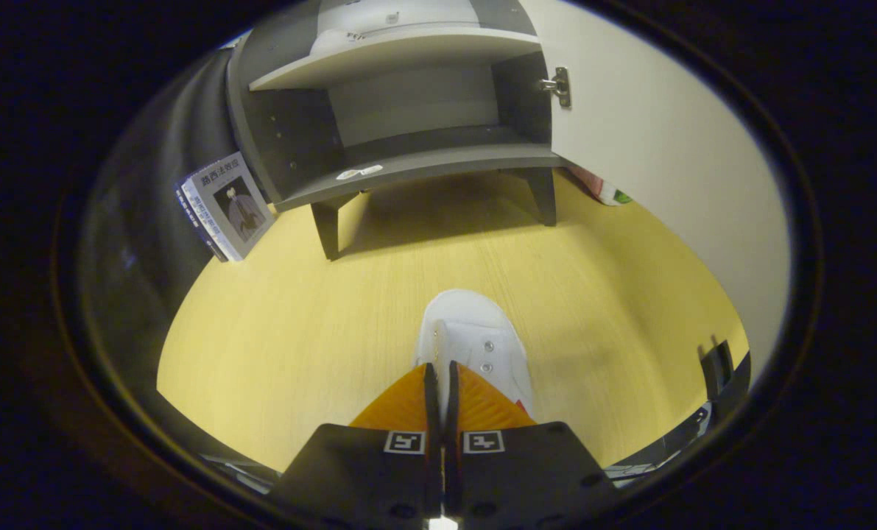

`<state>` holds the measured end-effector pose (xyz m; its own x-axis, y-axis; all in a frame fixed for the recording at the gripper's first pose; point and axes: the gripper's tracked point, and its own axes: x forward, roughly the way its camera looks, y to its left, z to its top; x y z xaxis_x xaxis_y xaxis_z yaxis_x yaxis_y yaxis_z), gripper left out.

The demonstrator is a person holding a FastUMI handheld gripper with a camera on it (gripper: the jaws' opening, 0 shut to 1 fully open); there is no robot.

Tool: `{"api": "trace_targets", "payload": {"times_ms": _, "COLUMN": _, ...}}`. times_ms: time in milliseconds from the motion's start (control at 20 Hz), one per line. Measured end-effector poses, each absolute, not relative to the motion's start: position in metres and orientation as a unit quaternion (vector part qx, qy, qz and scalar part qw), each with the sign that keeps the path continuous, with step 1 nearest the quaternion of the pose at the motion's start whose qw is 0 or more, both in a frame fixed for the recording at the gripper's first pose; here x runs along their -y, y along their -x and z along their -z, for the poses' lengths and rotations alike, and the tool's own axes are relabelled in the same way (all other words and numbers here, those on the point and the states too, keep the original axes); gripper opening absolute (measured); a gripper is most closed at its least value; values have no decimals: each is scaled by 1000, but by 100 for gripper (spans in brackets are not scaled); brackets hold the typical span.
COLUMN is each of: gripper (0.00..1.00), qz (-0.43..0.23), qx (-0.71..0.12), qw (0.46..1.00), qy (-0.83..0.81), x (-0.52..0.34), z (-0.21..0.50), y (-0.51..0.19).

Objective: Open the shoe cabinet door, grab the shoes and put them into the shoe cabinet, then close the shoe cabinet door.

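Book [226, 206]: leaning by cabinet's left side.
Cabinet [409, 158]: standing w/ door [652, 147] swung open to right.
Gripper [442, 372]: fingers clenching on white shoe [475, 335], which is pointing twd cabinet over yellow floor [276, 331].

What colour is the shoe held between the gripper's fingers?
White: the low lace-up shoe, pinched by the gripper, shows best in the gripper view.

The camera rode on the gripper [442, 379] and looked forward along its two closed fingers, tilted down at the yellow floor [276, 331] from close above. It faced the open cabinet [409, 158], which stood far ahead, with the white door [652, 147] swung out at the right.
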<state>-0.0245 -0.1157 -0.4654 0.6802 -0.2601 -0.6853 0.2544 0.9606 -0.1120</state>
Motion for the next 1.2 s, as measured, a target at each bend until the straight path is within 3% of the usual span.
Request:
{"api": "trace_targets", "payload": {"times_ms": 850, "gripper": 3, "qz": 156, "qx": -289, "qw": 945, "qy": -12, "x": 79, "z": 376, "y": -9}}
{"api": "trace_targets", "payload": {"times_ms": 1200, "gripper": 3, "qz": 169, "qx": -220, "qw": 961, "qy": -11, "x": 66, "z": 287, "y": -37}}
